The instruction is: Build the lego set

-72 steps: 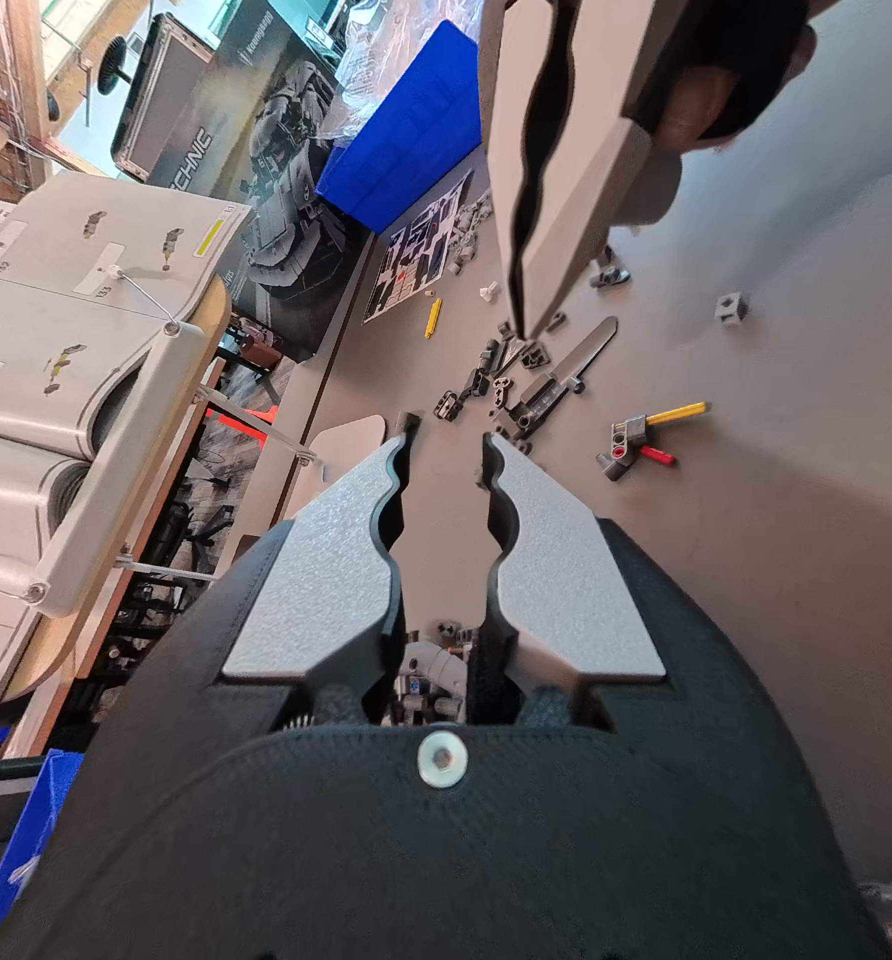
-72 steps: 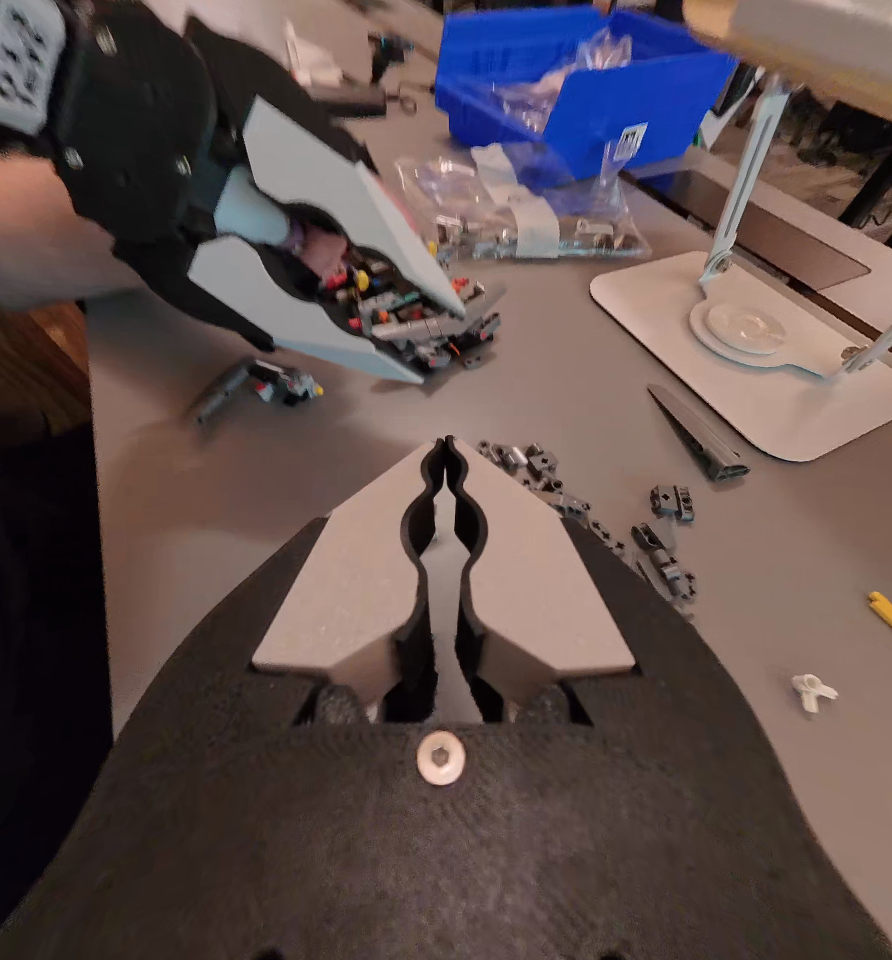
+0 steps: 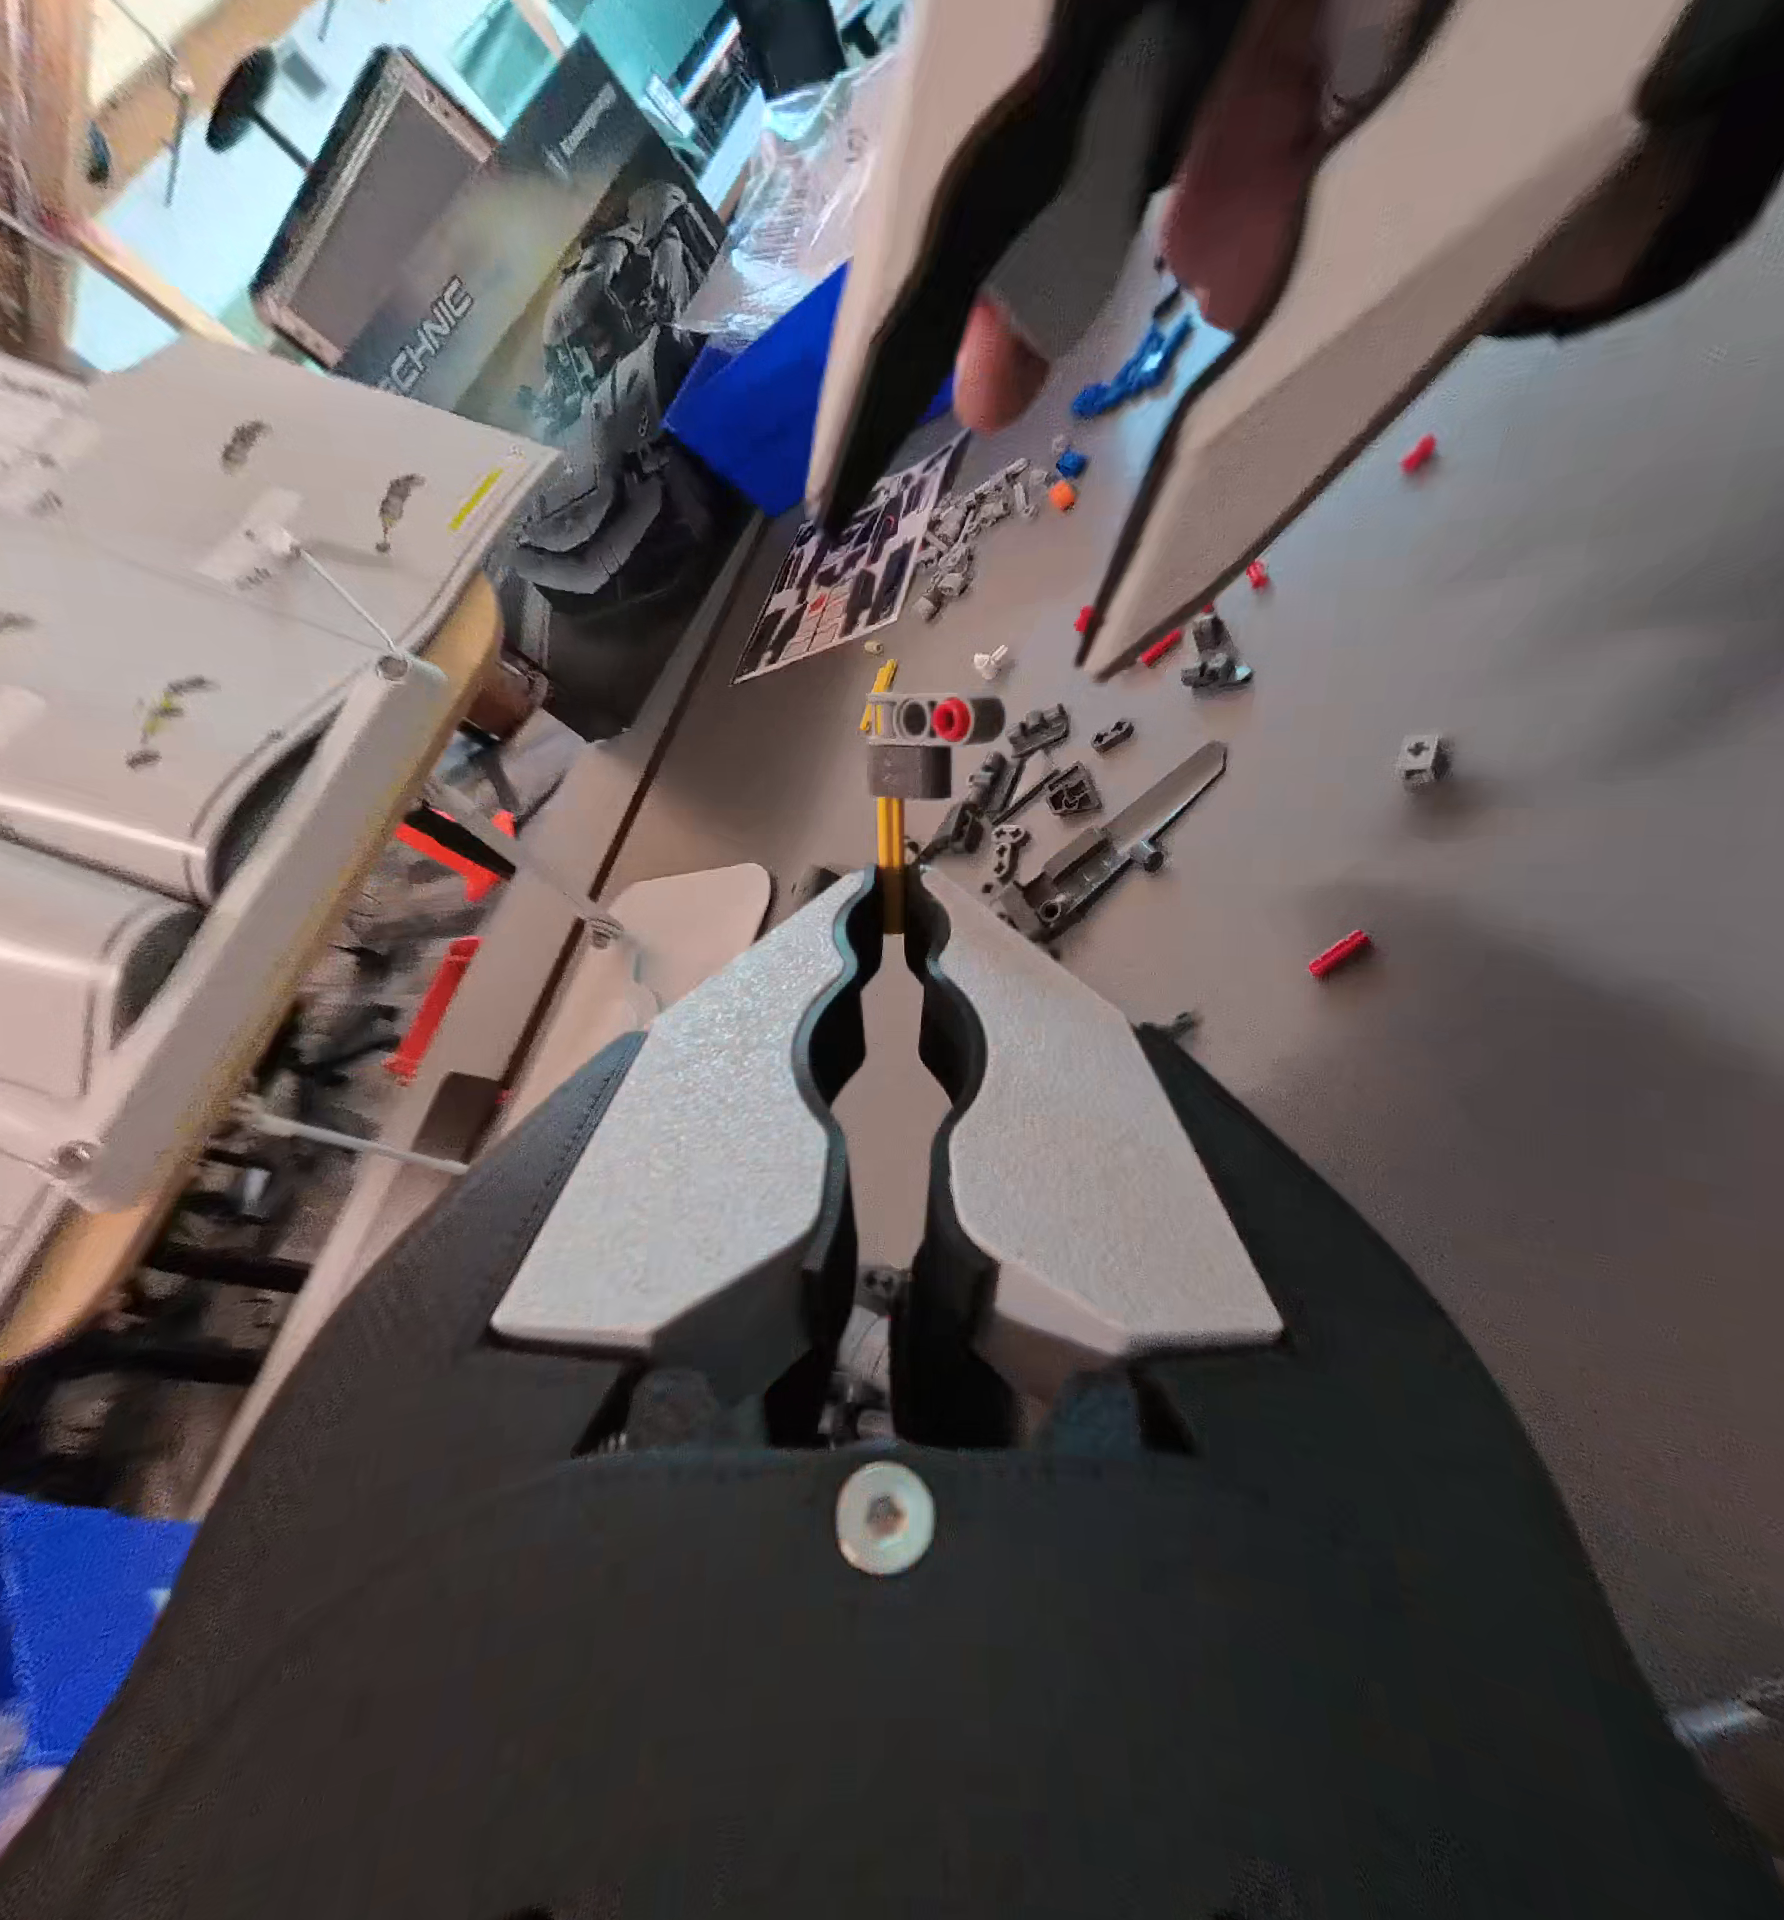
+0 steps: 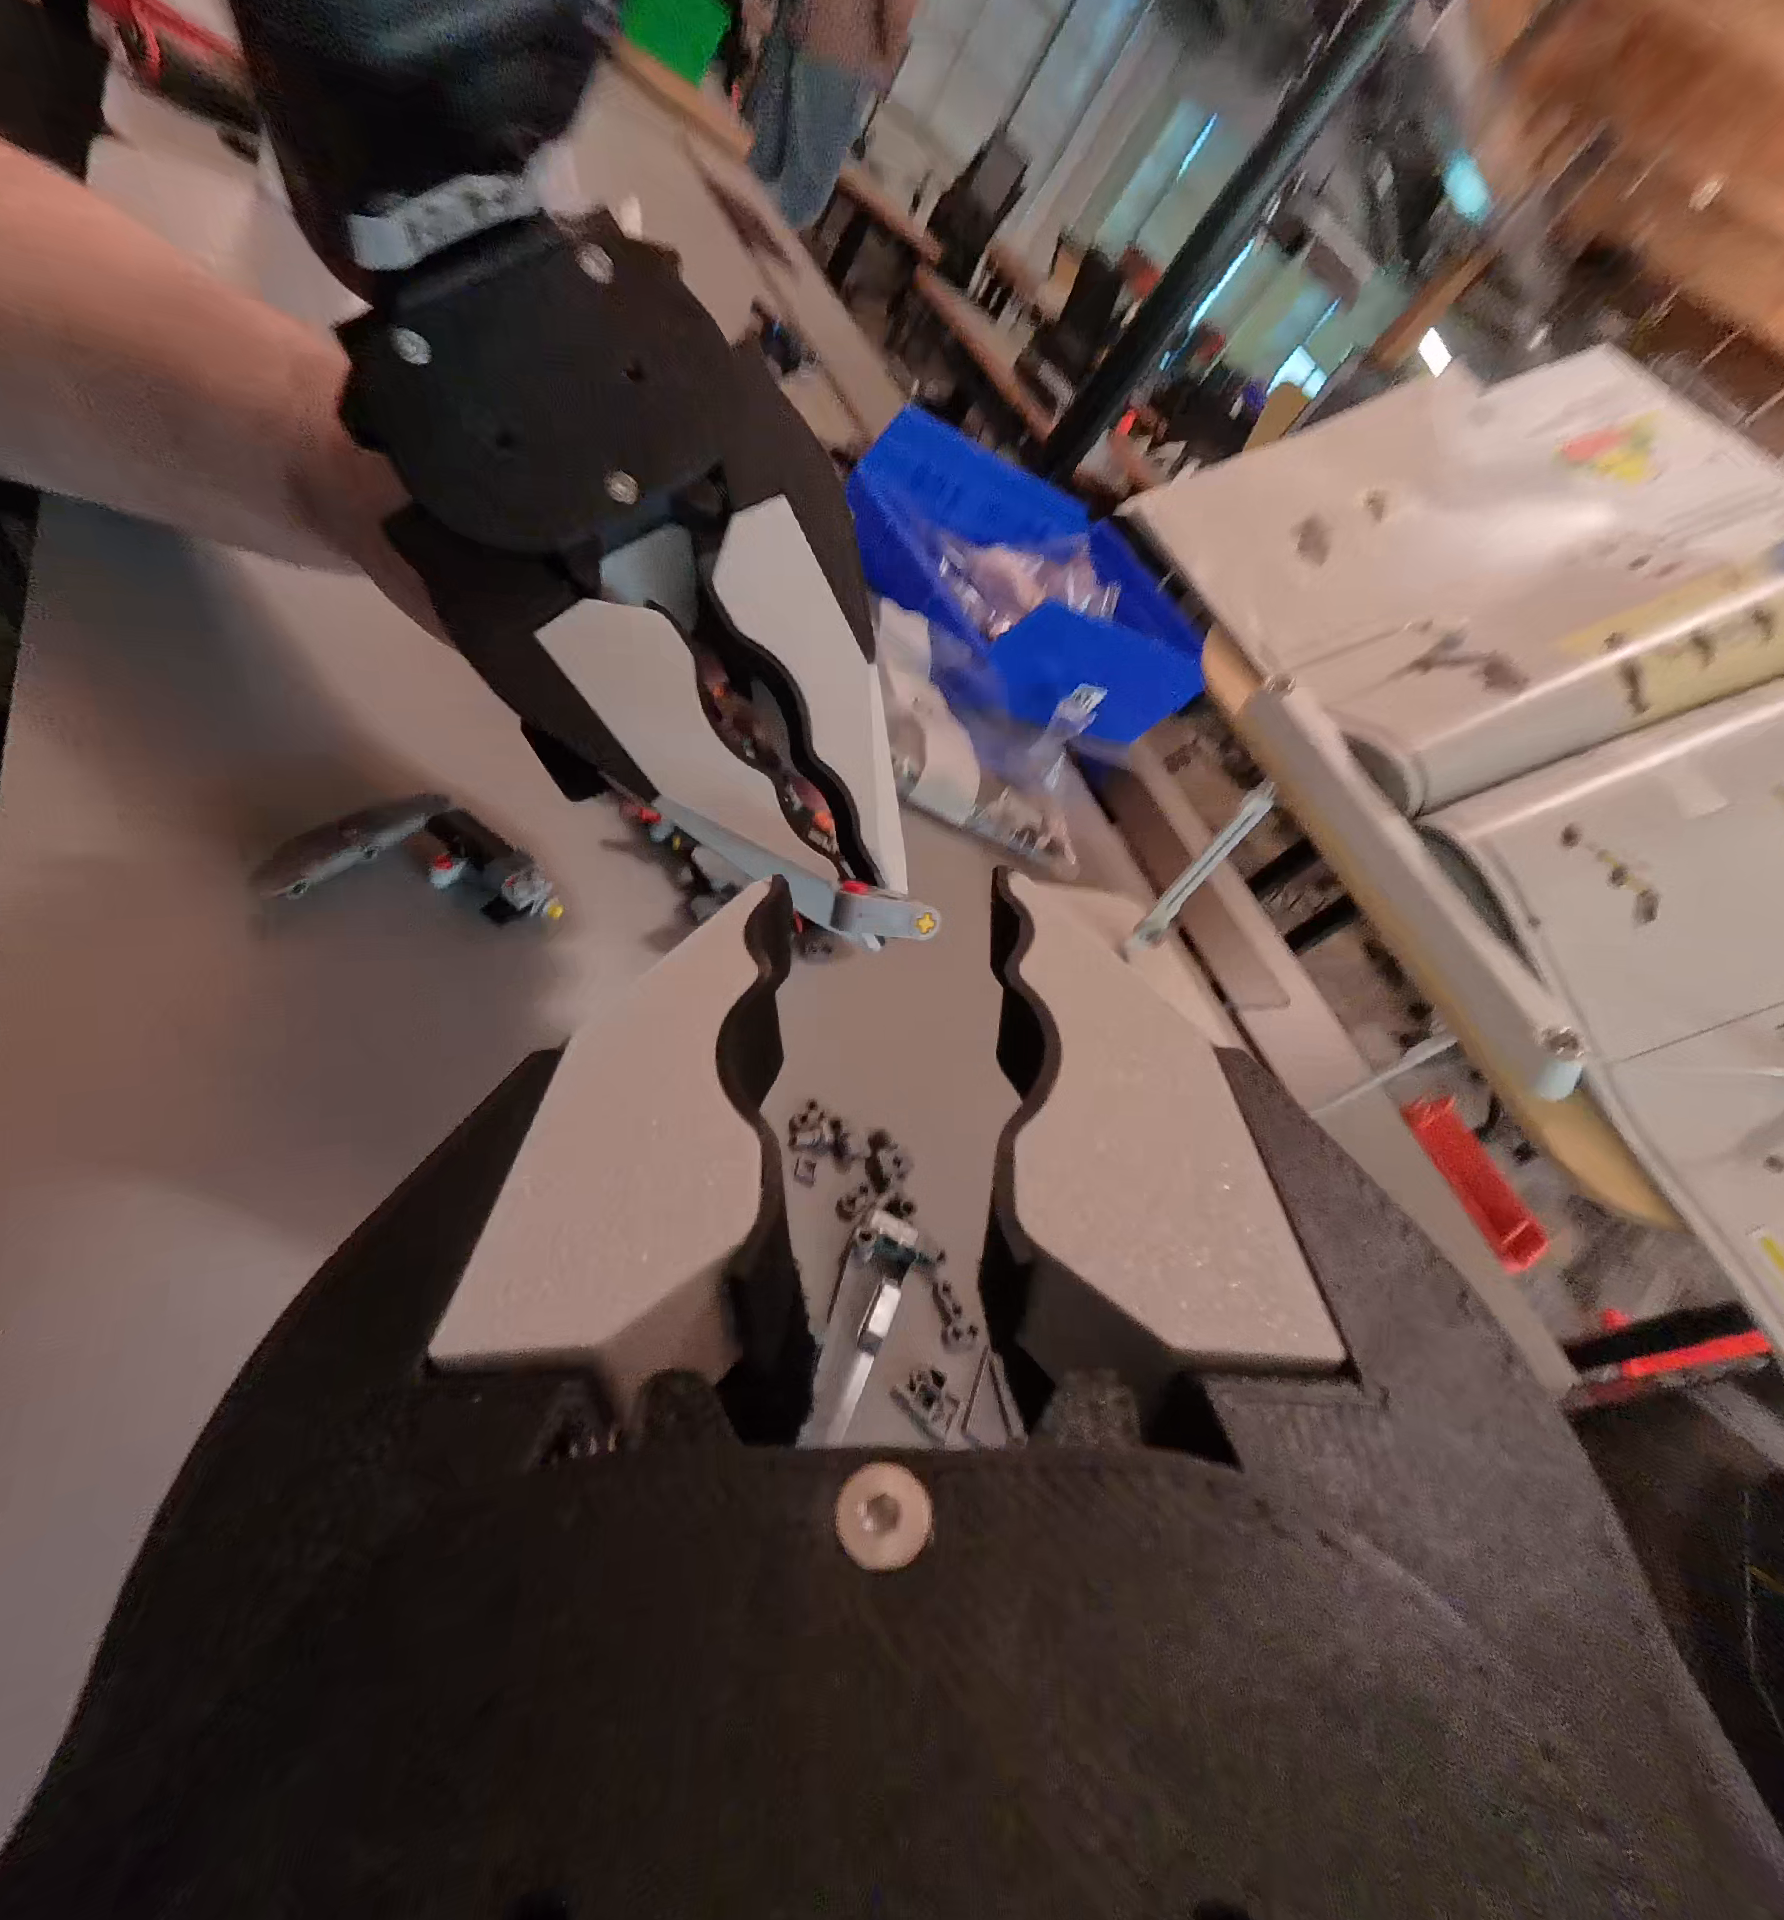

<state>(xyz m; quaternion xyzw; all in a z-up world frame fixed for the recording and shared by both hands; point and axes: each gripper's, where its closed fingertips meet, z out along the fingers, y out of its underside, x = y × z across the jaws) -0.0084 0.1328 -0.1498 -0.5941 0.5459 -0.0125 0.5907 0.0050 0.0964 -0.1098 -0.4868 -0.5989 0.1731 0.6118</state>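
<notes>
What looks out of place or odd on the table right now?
Nothing looks damaged. Small grey and red toy parts lie scattered loose across the table, with red pins strewn apart. The left gripper pinches a yellow rod carrying a grey-and-red piece, held clear of the table. The right gripper is open.

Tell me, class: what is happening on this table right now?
A person works a gripper in each hand over a grey table strewn with small building parts. The left gripper pinches a yellow axle carrying grey connectors and a red pin, held above the table. The right gripper is open and empty, its fingers either side of that assembly.
</notes>
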